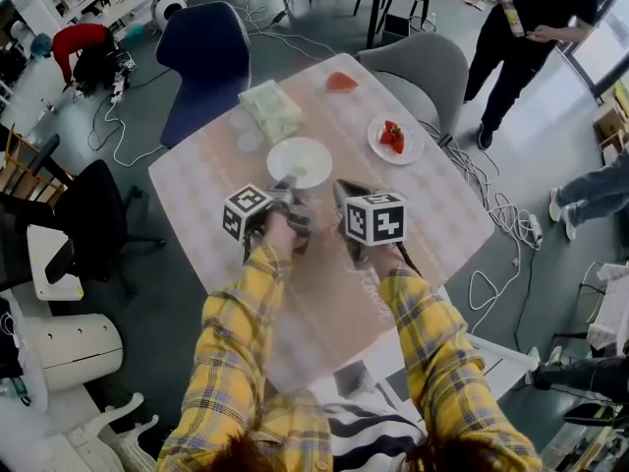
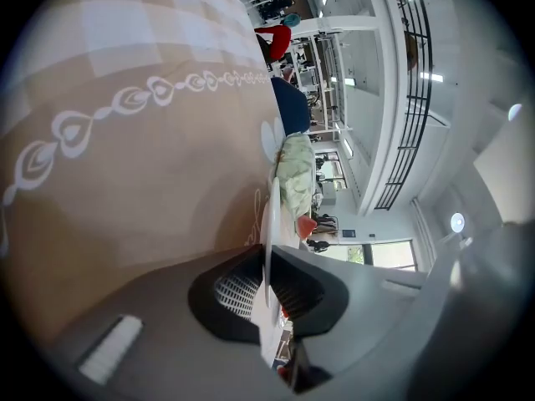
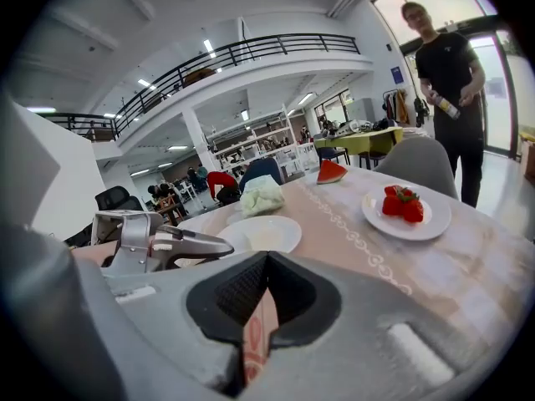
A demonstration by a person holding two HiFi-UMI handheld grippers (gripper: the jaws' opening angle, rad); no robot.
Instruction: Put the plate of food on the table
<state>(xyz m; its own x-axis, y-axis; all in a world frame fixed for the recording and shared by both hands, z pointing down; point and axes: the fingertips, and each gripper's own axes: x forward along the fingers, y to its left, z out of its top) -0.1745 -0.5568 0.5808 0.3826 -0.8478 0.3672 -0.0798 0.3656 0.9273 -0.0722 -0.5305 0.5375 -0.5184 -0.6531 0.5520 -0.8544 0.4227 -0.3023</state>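
Head view: two grippers, each with one marker cube, reach out from two yellow plaid sleeves over a table (image 1: 197, 195) laid with a beige checked cloth. The left gripper (image 1: 288, 186) has its tip at the near rim of a white plate (image 1: 303, 157). The right gripper (image 1: 341, 188) is just to the right of the left one, its tip near that plate's rim but apart from it. There are two plates in all. The second plate (image 1: 414, 149), beyond and to the right of the right gripper, carries a small heap of strawberries (image 1: 392, 136); I cannot count them. One watermelon slice (image 1: 341, 82) lies farther out, near the table's far edge. One pale green bundle (image 1: 270, 109) lies beyond the white plate, ahead of the left gripper. Two chairs stand at the far side, one blue chair (image 1: 206, 52) and one grey chair (image 1: 423, 67).

Left gripper view: the jaws are clamped on the white plate's rim. The plate shows edge on as a thin white line running away between the pads. The green bundle and the watermelon slice show past it, and the cloth fills one side.

Right gripper view: the jaws are together with their tips meeting and nothing between them. A slit behind the tips shows only patterned cloth. The left gripper is to its left, with its tip at the white plate. The plate looks flat on the cloth, though I cannot tell whether it touches. It bears a pale patch I cannot identify. The strawberries are ahead to the right.
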